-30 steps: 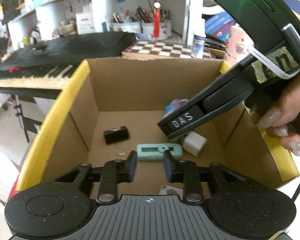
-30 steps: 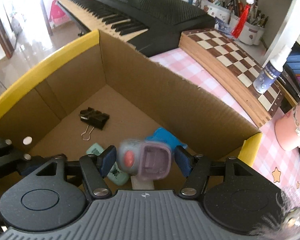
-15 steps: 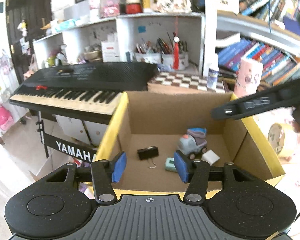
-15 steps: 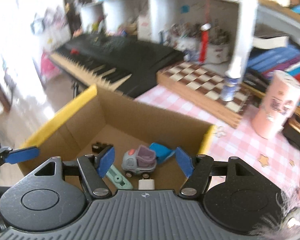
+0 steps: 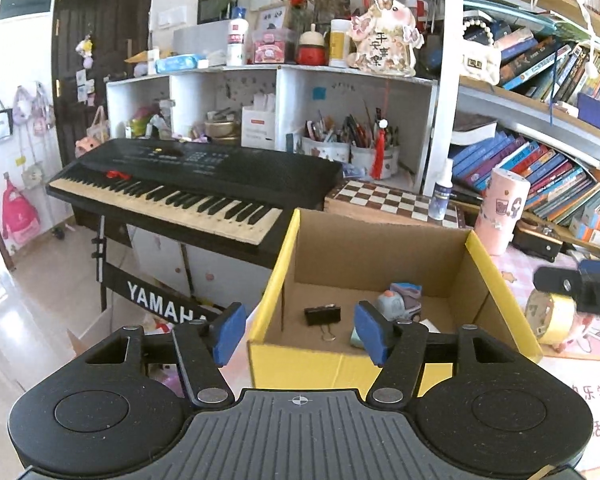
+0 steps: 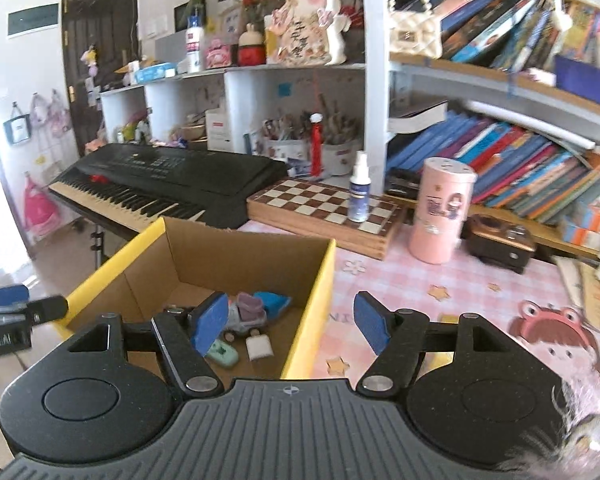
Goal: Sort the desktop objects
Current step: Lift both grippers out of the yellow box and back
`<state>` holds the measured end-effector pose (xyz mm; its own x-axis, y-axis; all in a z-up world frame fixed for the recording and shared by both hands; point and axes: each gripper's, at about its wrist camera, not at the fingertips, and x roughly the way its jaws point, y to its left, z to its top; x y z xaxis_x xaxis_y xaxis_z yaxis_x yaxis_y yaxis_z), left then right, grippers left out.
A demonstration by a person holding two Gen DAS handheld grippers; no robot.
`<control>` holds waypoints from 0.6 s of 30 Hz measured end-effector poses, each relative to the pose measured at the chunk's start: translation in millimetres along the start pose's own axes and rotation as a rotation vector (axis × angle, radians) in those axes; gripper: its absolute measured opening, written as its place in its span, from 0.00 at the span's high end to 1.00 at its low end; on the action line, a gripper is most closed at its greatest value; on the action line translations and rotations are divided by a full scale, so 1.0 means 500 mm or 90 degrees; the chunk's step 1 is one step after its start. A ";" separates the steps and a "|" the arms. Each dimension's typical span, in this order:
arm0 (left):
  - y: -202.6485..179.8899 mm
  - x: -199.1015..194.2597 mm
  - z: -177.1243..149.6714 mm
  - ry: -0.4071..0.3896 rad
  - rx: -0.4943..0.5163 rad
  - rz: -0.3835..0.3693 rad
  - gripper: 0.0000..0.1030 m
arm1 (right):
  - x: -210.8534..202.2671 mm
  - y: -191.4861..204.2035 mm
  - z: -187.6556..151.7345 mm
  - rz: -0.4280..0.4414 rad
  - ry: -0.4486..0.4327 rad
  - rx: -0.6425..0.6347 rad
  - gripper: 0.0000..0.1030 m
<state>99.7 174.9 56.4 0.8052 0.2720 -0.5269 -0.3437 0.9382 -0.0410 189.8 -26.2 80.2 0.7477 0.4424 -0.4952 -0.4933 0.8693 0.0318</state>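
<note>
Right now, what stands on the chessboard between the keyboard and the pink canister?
A small white spray bottle stands upright on the chessboard, between the keyboard and the pink canister. The right wrist view shows it best.

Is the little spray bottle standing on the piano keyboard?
No, the spray bottle stands upright on the chessboard.

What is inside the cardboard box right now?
In the box: a toy truck, a black binder clip, a green stapler and a white block. The near wall and gripper fingers hide part of the floor.
</note>
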 end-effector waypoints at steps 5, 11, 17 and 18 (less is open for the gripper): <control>0.010 -0.036 -0.029 -0.003 0.005 -0.006 0.37 | -0.053 0.030 -0.058 -0.035 -0.006 0.004 0.34; 0.016 -0.083 -0.076 0.000 0.035 -0.016 0.35 | -0.112 0.071 -0.119 -0.062 -0.002 0.023 0.32; 0.030 -0.129 -0.123 0.018 0.037 -0.030 0.34 | -0.166 0.116 -0.168 -0.075 0.001 0.007 0.30; 0.032 -0.135 -0.130 0.021 0.040 -0.030 0.34 | -0.174 0.122 -0.175 -0.077 0.002 0.004 0.30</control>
<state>8.5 157.5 36.1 0.8032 0.2205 -0.5534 -0.2739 0.9616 -0.0144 55.8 -30.7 49.4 0.7996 0.3340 -0.4991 -0.3973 0.9174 -0.0227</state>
